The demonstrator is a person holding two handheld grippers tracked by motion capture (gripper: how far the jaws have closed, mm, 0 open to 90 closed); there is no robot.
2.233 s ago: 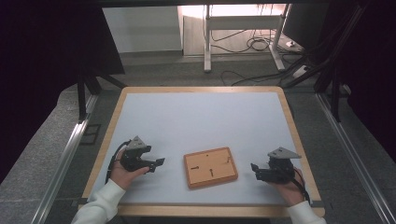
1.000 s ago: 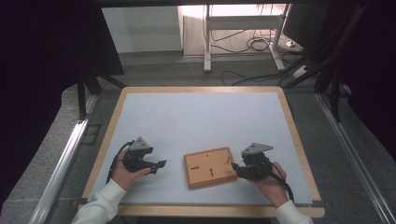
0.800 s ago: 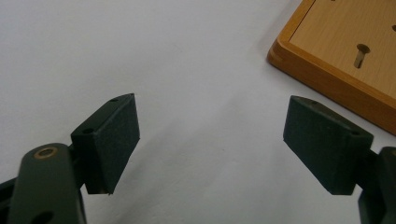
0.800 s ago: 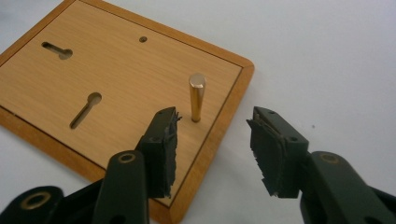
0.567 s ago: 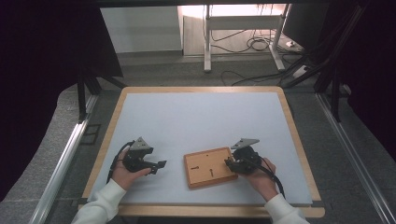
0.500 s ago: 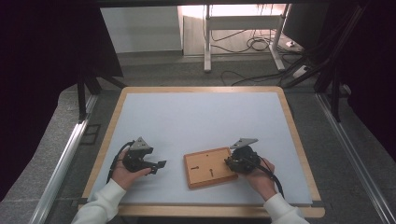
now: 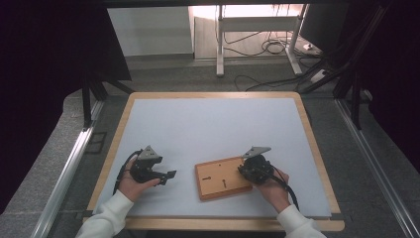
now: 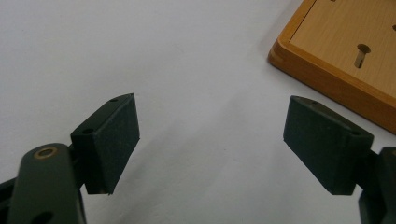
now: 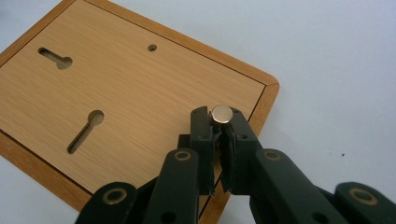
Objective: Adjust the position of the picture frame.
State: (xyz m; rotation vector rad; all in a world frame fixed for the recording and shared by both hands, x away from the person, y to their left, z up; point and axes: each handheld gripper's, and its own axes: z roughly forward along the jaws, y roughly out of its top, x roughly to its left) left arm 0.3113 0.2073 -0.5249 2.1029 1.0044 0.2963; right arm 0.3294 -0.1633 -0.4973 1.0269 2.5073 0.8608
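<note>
A wooden board [image 7: 220, 181] with two keyhole slots lies flat near the front of the white table [image 7: 213, 124]. In the right gripper view, a small silver round knob [image 9: 221, 114] stands at the corner of the board [image 9: 140, 93]. My right gripper [image 9: 219, 122] is shut on that knob, and its jaws have just been closing. From above, the right gripper [image 7: 245, 170] sits over the board's right edge. My left gripper [image 7: 168, 177] rests on the table left of the board. It is open [image 8: 233, 140] with nothing between its pads, and the board's corner [image 8: 345, 51] lies ahead of it.
A wooden frame [image 7: 213, 94] borders the white table top. Metal rails run along both sides of the table. Beyond the far edge are a floor with cables and a white stand [image 7: 220, 39].
My right gripper has moved left from beside the board to its right edge. The left gripper and the board have stayed put.
</note>
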